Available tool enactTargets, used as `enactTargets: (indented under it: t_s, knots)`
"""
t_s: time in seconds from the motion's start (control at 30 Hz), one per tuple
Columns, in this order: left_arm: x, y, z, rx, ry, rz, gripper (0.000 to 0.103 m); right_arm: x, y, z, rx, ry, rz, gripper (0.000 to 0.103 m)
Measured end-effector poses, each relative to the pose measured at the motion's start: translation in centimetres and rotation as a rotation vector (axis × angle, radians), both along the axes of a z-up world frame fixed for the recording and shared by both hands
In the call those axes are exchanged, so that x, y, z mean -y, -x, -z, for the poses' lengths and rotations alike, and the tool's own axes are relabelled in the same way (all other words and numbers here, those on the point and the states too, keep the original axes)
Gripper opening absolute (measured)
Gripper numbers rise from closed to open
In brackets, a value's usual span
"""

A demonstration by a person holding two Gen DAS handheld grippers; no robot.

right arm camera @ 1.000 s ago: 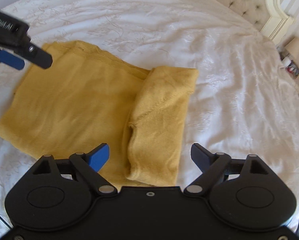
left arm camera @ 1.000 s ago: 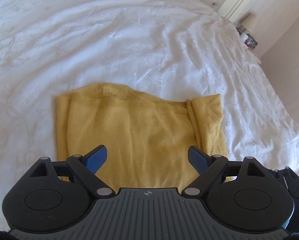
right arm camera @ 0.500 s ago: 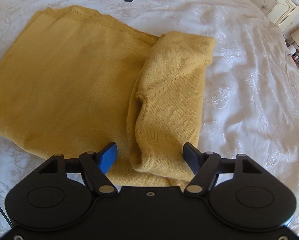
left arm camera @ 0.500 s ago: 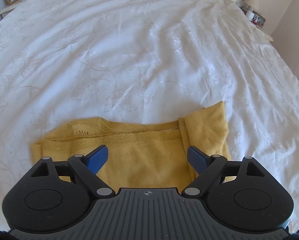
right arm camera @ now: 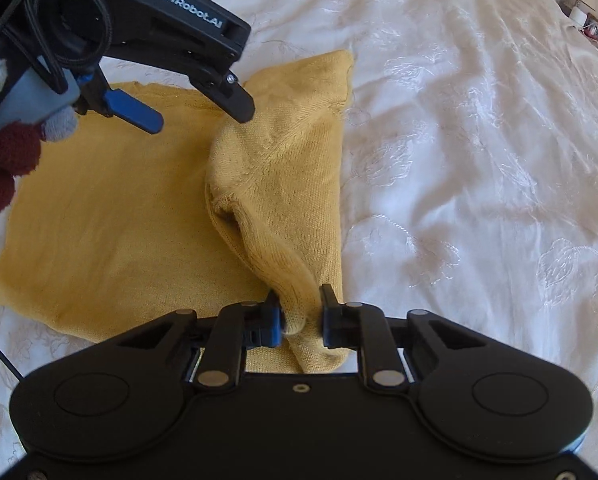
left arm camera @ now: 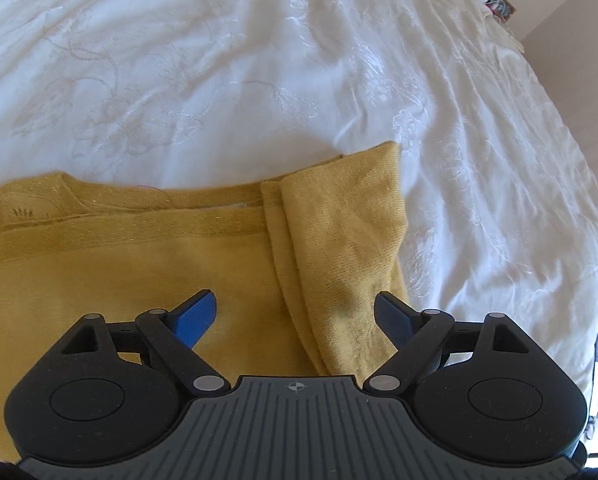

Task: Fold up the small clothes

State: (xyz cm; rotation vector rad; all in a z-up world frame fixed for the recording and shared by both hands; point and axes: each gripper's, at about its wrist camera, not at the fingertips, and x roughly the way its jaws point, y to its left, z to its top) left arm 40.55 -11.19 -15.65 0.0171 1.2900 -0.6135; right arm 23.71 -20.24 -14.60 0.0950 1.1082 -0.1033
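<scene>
On the white embroidered bedspread (right arm camera: 479,140), toward its near edge, lies the mustard-yellow knit sweater (right arm camera: 119,220), folded into a flat block with its neckline pointing up the bed. One sleeve (right arm camera: 283,168) is doubled back along the sweater's right side, forming a thick, puffy strip next to the smooth body panel. No box or basket here; the bedspread alone carries the garment.

And the right gripper (right arm camera: 301,314) is closing down on that sleeve's lower end: knit fabric is bunched between its jaws, both pads pressing in, and the cloth rises in a ridge just ahead of them.

The left gripper (left arm camera: 295,316) hangs above the sweater with its jaws spread wide and nothing between them; in its own view the blue pad sits over the body panel, the dark one over the sleeve's outer edge. From the right wrist view, the left gripper (right arm camera: 203,114) hovers over the sweater's upper part, one dark fingertip right at the top of the folded sleeve. Whether it touches, I can't tell.

The knit looks soft, fine-ribbed, with a narrow collar band (left arm camera: 159,200) showing.
</scene>
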Motion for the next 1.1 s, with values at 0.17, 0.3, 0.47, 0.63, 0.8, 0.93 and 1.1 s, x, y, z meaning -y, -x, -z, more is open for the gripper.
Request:
enactTargets:
  t_s: [0.17, 0.3, 0.47, 0.63, 0.8, 0.93, 1.1]
  knots:
    - [1.4, -0.3, 1.1, -0.005, 0.011, -0.007, 0.086, -0.2, 0.2, -0.1, 0.004, -0.023, -0.008, 0.026]
    - [1.9, -0.8, 1.2, 0.010, 0.038, -0.010, 0.071, -0.2, 0.1, 0.1, 0.011, -0.019, -0.019, 0.026]
    - [2.5, -1.3, 0.4, 0.011, 0.076, -0.019, 0.015, -0.2, 0.0, 0.1, 0.016, -0.012, -0.018, 0.026]
    - [3.0, -0.8, -1.7, 0.057, 0.073, 0.004, 0.012, -0.8, 0.2, -1.0, 0.032, -0.008, -0.029, 0.026]
    - [0.9, -1.3, -4.6, 0.057, 0.108, -0.008, 0.012, -1.9, 0.5, -3.8, 0.067, -0.049, -0.049, 0.024]
    - [-2.4, -1.9, -7.2, 0.101, 0.127, -0.011, 0.012, -4.2, 0.2, -6.5, 0.108, -0.082, -0.098, 0.024]
    - [-7.8, -2.8, -9.4, 0.143, 0.100, -0.030, 0.012, -8.5, -1.1, -8.4, 0.137, -0.132, -0.188, 0.024]
